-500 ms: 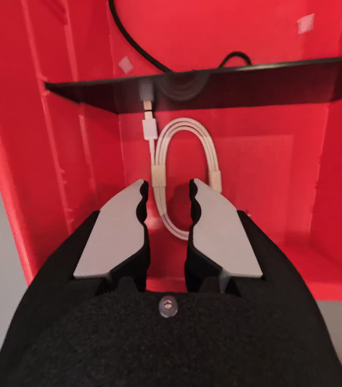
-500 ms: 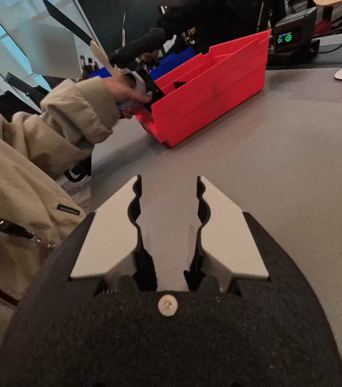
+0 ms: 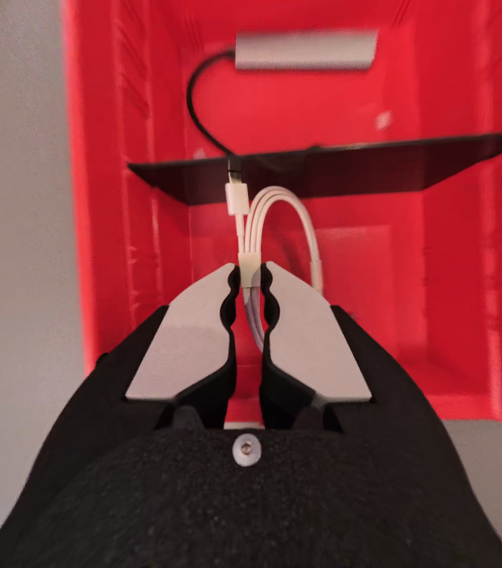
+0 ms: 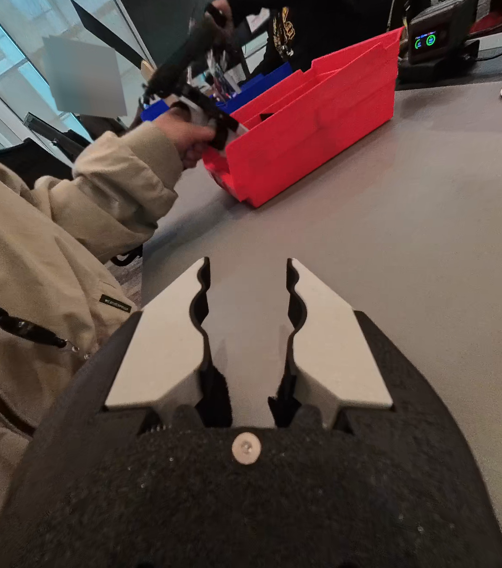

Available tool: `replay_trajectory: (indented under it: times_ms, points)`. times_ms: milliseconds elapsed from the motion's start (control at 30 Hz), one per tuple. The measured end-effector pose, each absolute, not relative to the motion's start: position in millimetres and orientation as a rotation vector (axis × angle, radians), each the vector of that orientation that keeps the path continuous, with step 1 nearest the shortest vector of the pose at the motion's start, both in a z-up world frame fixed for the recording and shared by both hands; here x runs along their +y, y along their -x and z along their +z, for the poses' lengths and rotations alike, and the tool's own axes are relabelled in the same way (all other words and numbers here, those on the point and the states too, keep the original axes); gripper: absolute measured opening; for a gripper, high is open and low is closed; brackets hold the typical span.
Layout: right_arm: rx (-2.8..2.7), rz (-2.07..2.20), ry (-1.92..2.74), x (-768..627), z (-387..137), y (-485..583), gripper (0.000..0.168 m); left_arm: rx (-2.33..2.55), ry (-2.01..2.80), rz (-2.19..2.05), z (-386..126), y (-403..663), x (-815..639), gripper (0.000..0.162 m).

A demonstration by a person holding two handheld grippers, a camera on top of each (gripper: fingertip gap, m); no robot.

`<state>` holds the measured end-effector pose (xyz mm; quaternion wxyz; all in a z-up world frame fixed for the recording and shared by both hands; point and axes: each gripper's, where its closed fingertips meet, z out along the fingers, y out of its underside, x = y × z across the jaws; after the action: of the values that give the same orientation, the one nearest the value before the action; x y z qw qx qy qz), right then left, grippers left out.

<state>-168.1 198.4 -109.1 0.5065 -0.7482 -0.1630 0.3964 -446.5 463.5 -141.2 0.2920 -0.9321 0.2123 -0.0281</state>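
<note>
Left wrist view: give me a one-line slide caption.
Left gripper fingers closed on a coiled white USB cable inside the red bin, near its black divider.

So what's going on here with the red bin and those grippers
A person holds a gripper in each hand at a grey table. The left gripper reaches into the near compartment of a red bin and is shut on a coiled white cable at one of its paper bands. The cable's plug lies against a black divider; behind that lies a grey adapter with a black cord. The right gripper is open and empty over bare table, apart from the bin.
</note>
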Motion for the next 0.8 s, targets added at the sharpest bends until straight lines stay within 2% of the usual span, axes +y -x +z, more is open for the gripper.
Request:
replay_trajectory:
  times_ms: [33, 167, 300, 667, 733, 767, 800]
  points:
    - [-0.383, 0.945, 1.806, 199.7, -109.2, 167.3, 0.049, 0.532, 2.422, -0.141, -122.5, 443.2, 461.6, 0.013]
    - [-0.318, 0.878, 1.802, 209.2, -107.3, 163.8, 0.049, 0.438, 2.174, -0.529, -50.8, 416.1, 440.2, 0.013]
    - [-0.268, 0.864, 1.774, 217.8, -99.5, 172.6, 0.049, 0.453, 2.028, -0.872, -16.7, 370.0, 403.4, 0.012]
    - [0.04, 1.215, 1.679, 247.6, -79.3, 224.3, 0.05, 0.558, 1.914, -1.402, -24.5, 235.8, 309.5, 0.013]
    - [0.085, 1.243, 1.664, 247.3, -80.0, 223.9, 0.039, 0.532, 1.912, -1.455, -29.1, 224.6, 299.8, 0.013]
    - [0.109, 1.248, 1.647, 246.3, -79.1, 219.0, 0.023, 0.527, 1.922, -1.462, -33.3, 221.0, 296.1, 0.013]
    - [0.146, 1.231, 1.625, 246.5, -77.9, 209.7, 0.015, 0.525, 1.933, -1.453, -38.1, 218.9, 293.6, 0.013]
